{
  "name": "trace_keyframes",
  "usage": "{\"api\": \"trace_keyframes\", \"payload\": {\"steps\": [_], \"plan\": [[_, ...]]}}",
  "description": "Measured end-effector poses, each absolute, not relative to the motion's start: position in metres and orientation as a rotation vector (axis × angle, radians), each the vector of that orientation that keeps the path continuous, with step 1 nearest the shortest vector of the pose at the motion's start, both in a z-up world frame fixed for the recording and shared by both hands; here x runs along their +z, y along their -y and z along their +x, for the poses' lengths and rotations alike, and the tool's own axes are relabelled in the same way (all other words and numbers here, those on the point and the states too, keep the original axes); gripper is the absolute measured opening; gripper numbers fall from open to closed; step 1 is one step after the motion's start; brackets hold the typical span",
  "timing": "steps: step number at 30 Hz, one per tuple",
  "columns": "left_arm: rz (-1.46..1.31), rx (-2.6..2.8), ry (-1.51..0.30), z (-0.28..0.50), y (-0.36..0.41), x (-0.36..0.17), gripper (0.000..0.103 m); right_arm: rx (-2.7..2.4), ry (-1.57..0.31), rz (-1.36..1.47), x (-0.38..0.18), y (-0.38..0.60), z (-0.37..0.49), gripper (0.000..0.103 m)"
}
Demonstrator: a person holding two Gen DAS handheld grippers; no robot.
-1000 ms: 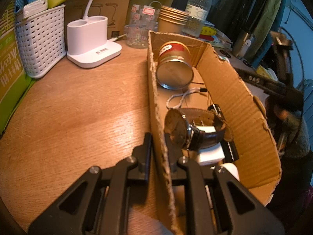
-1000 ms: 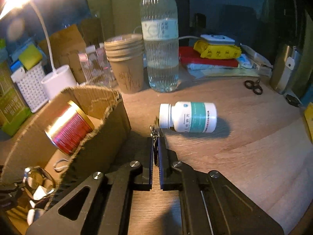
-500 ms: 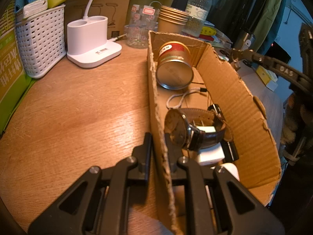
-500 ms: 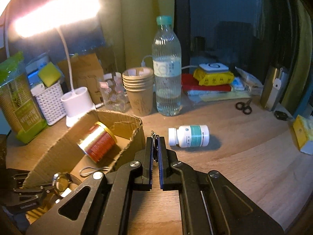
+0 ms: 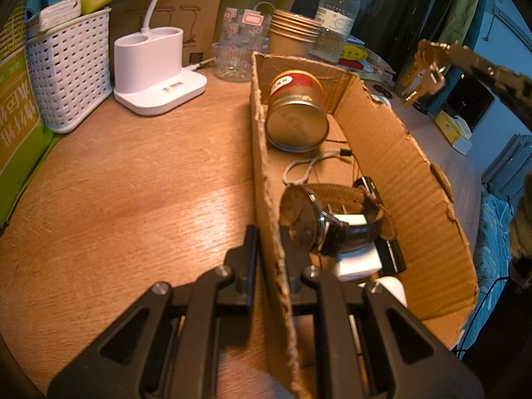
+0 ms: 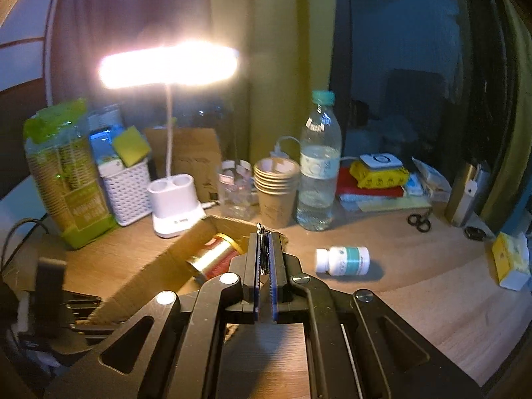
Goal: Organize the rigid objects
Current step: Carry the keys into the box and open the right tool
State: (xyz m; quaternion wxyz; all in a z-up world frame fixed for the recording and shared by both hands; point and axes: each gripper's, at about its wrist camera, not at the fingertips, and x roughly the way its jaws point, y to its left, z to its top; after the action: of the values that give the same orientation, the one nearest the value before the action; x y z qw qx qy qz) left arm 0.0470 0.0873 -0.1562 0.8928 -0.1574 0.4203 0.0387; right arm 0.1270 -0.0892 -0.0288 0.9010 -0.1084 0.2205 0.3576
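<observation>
Cups — six (one stack)

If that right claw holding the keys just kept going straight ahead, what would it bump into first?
Probably the paper cups or the water bottle beside them. The right claw sits above the box's far end, so depth is hard to judge.

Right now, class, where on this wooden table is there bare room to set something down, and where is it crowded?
Bare wood lies between the white lattice basket, the white lamp base and the torn cardboard box; more lies right of the white pill bottle. The back edge is crowded: stacked paper cups, clear water bottle.
</observation>
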Motion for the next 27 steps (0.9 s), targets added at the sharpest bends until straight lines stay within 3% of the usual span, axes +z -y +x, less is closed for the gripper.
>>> {"api": "trace_keyframes", "payload": {"steps": [27], "plan": [[-0.327, 0.08, -0.872, 0.047, -0.087, -0.156, 0.013, 0.822, -0.576, -0.326, -0.077, 0.04, 0.12, 0.005]]}}
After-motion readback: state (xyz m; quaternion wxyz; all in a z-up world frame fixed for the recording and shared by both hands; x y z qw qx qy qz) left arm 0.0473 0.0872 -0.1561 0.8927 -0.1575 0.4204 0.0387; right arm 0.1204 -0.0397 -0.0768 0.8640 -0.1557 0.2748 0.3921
